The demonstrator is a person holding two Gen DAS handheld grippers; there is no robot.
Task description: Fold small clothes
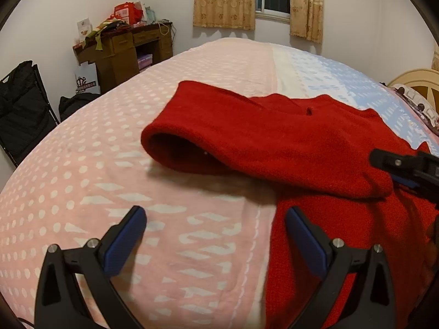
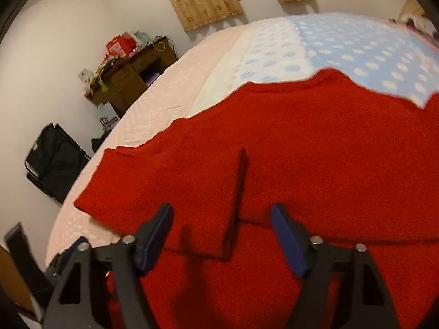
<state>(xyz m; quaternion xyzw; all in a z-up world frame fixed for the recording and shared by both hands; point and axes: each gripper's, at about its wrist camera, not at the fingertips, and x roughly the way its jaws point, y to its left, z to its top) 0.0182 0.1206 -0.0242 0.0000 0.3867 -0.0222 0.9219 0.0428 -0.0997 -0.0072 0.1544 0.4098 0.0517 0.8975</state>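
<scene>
A red knit sweater (image 1: 274, 142) lies on the bed, one sleeve folded across its body with the open cuff (image 1: 175, 150) pointing left. My left gripper (image 1: 216, 219) is open and empty, low over the bedspread at the sweater's left edge. My right gripper (image 2: 222, 219) is open and empty, just above the sweater (image 2: 301, 150), with the folded sleeve's end (image 2: 208, 205) between its fingers but not pinched. The right gripper also shows at the right edge of the left wrist view (image 1: 406, 170), resting over the sweater.
The bed (image 1: 137, 192) has a pink dotted cover that turns white and blue (image 2: 356, 52) toward the far side. A cluttered wooden desk (image 1: 123, 52), black bags (image 1: 22, 109) and a curtained window (image 1: 271, 0) stand beyond the bed.
</scene>
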